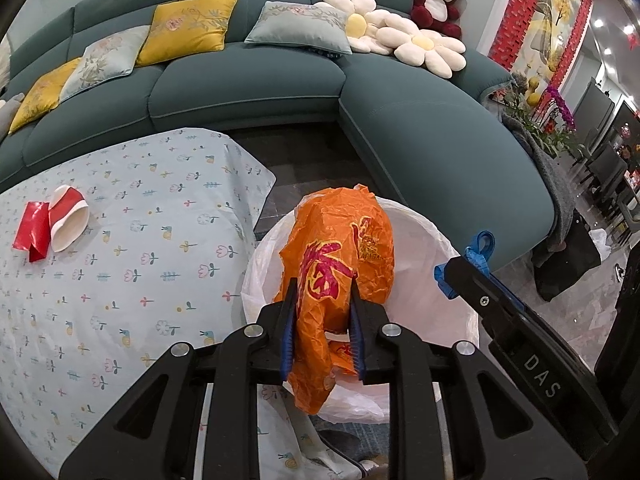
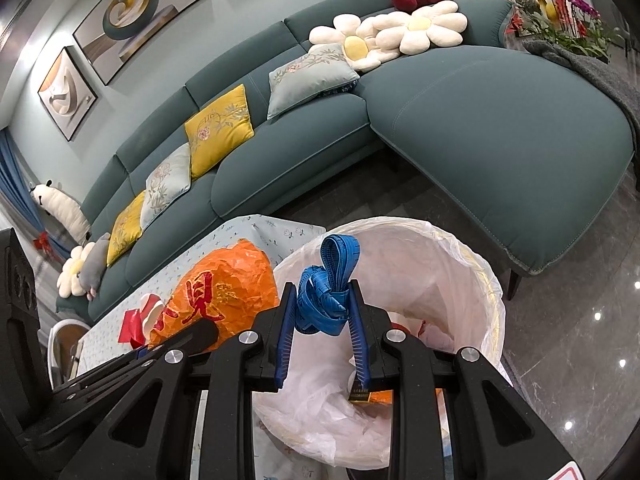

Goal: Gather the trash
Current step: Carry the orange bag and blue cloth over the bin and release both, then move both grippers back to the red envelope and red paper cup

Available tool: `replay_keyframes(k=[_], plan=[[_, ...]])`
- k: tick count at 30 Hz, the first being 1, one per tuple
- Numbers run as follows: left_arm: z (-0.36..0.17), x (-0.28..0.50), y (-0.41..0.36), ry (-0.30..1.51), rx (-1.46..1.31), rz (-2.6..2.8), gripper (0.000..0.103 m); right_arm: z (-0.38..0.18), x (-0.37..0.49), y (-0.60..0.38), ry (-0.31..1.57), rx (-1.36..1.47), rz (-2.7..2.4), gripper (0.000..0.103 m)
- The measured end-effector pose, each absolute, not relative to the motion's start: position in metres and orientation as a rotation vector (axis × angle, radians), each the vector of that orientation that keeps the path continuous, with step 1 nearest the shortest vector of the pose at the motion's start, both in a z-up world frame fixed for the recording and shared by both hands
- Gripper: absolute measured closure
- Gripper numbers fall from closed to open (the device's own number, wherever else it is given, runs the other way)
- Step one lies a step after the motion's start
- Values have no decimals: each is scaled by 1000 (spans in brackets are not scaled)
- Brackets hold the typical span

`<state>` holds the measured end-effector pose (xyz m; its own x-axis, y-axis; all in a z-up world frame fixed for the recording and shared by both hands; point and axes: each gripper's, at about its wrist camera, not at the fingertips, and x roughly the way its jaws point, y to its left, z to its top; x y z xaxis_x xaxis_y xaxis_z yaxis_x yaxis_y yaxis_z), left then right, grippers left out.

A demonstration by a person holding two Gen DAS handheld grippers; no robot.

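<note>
My left gripper [image 1: 323, 280] is shut on a crumpled orange plastic bag [image 1: 340, 252] with red characters, held over the white-lined trash bin [image 1: 444, 248]. The bag also shows in the right wrist view [image 2: 224, 288]. My right gripper [image 2: 322, 288] is shut on a bundle of blue strap [image 2: 326, 292], held above the bin's near rim [image 2: 480, 264]; it appears in the left wrist view [image 1: 468, 260]. A flattened red and white paper cup [image 1: 68, 220] and a red wrapper [image 1: 32, 232] lie on the table.
The table carries a pale floral cloth [image 1: 132, 272] left of the bin. A teal sectional sofa [image 1: 420, 132] with cushions and a plush bear [image 1: 436, 0] stands behind. Some trash lies inside the bin [image 2: 404, 332]. Dark tiled floor [image 2: 560, 340] lies to the right.
</note>
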<state>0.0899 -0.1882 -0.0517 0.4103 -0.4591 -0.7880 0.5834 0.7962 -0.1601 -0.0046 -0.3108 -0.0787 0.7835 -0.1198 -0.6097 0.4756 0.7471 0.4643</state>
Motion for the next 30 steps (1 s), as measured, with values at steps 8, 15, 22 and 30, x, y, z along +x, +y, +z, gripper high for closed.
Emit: replay_keyframes(k=[8,15,22,30], plan=[[-52,90,-190,950,130,-687,66,-79,-4,-312,591,654,-346,77],[-52,92,-187,954,116,-670,57,-79,-5,-310,582,641,-366,69],[-50,92,-183,947,117,-657,57,-80,-5,-311,582,638,-370,67],[-49,101,-163,952,100,-608,57,-80,-1,-306,593,615,-364,67]])
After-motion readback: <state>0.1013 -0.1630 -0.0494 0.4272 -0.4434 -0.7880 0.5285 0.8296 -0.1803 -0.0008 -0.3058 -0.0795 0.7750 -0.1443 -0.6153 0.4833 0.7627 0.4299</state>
